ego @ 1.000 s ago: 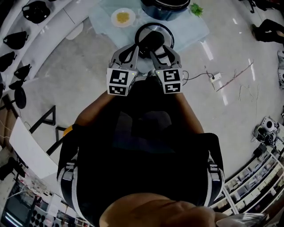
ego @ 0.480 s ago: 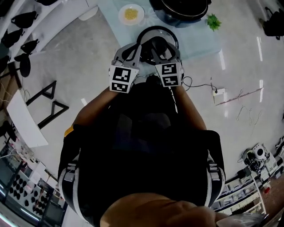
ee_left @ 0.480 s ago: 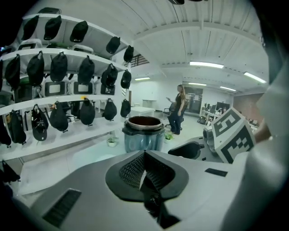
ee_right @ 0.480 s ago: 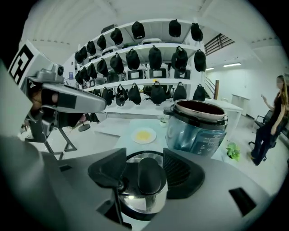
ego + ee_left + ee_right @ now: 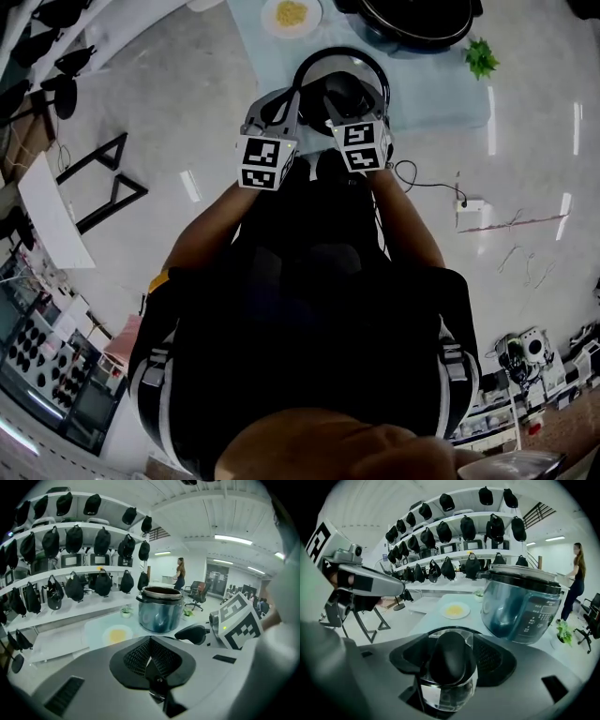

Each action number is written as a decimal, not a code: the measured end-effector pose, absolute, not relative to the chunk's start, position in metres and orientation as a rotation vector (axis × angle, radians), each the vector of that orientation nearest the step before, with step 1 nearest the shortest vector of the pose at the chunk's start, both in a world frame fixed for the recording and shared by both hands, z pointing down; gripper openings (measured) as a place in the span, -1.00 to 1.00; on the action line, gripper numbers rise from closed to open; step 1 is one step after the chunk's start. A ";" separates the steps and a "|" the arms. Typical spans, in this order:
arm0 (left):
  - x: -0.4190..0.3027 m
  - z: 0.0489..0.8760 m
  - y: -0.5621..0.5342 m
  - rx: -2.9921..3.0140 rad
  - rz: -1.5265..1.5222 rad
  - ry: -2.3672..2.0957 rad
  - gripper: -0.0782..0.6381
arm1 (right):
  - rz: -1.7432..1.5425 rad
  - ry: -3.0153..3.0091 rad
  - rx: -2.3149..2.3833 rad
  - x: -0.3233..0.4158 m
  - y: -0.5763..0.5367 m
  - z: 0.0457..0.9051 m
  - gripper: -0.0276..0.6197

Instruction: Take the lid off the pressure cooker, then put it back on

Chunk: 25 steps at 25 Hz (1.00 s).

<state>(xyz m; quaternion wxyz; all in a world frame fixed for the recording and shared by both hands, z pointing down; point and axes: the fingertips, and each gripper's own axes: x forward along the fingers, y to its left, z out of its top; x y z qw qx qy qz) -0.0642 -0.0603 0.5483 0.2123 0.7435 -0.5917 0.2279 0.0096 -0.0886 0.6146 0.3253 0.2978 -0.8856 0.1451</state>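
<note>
The pressure cooker lid (image 5: 339, 80), steel with a black rim and a black knob (image 5: 449, 658), sits low over the front of the pale blue mat (image 5: 431, 94); I cannot tell whether it rests on it. My right gripper (image 5: 343, 94) straddles the knob. Its jaws are opening, with a gap showing beside the knob. My left gripper (image 5: 284, 96) is at the lid's left rim, its ribbed pads (image 5: 140, 656) meeting, and nothing shows between them. The open blue cooker pot (image 5: 520, 606) stands behind the lid, also the pot (image 5: 159, 611) in the left gripper view.
A plate of yellow food (image 5: 292, 14) lies at the mat's back left and a small green plant (image 5: 481, 58) at its right. Shelves of black bags (image 5: 75, 541) run behind the table. A person (image 5: 576, 581) stands far right. Cables (image 5: 441, 178) trail on the floor.
Both grippers have sunk toward the blue mat, carrying the lid down with them. The head view has shifted, so table and cooker sit higher in it.
</note>
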 end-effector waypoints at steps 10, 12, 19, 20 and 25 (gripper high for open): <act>-0.081 0.581 -0.054 1.995 0.634 -1.647 -0.76 | 0.369 -2.289 0.749 -0.002 -0.087 0.649 0.03; -0.083 0.586 -0.054 1.986 0.627 -1.647 -0.76 | 0.364 -2.291 0.748 -0.002 -0.087 0.653 0.03; -0.086 0.594 -0.051 1.981 0.616 -1.640 -0.76 | 0.364 -2.275 0.787 -0.004 -0.088 0.665 0.03; -0.087 0.595 -0.050 1.983 0.616 -1.638 -0.76 | 0.363 -2.274 0.795 -0.004 -0.088 0.666 0.03; -0.092 0.594 -0.046 1.993 0.615 -1.633 -0.76 | 0.374 -2.289 0.841 -0.005 -0.089 0.666 0.02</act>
